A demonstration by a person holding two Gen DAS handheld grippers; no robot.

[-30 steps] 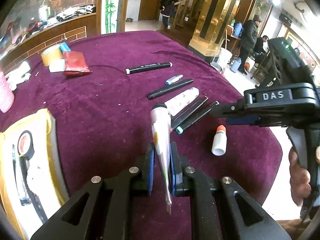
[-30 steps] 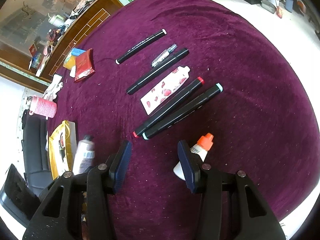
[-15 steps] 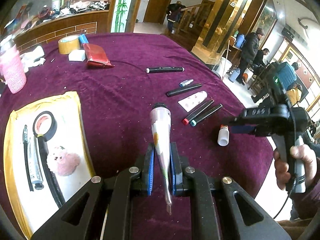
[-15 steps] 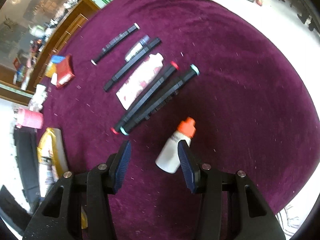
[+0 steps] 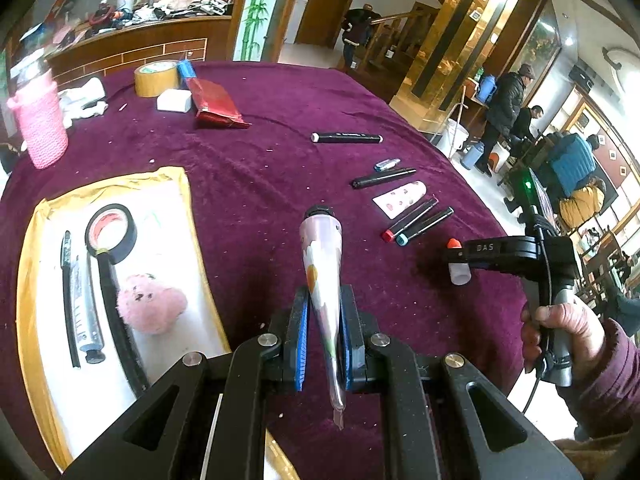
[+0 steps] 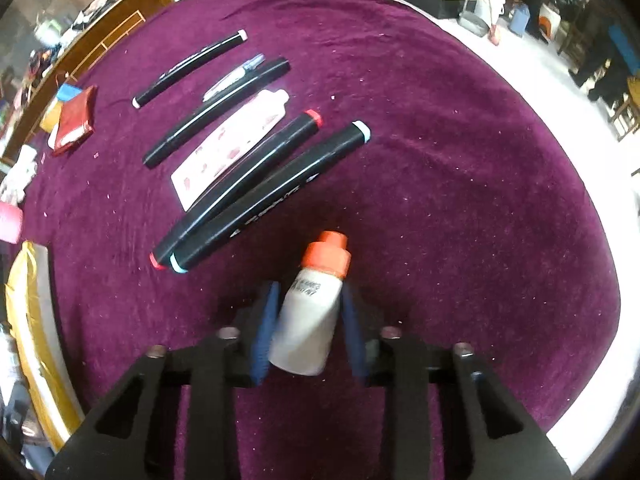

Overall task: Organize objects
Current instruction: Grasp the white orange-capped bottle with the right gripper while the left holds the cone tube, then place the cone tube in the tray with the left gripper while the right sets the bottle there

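Both tongs pinch: left (image 5: 323,334) a tube (image 5: 322,264), right (image 6: 308,326) a bottle (image 6: 310,312) (label legible only there).

Dim, fisheye-warped, right view motion-blurred

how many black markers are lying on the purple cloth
4: one with white ends farthest out, an all-black one beside the small pen, then the red-capped and blue-capped markers lying side by side nearest the orange-capped bottle.
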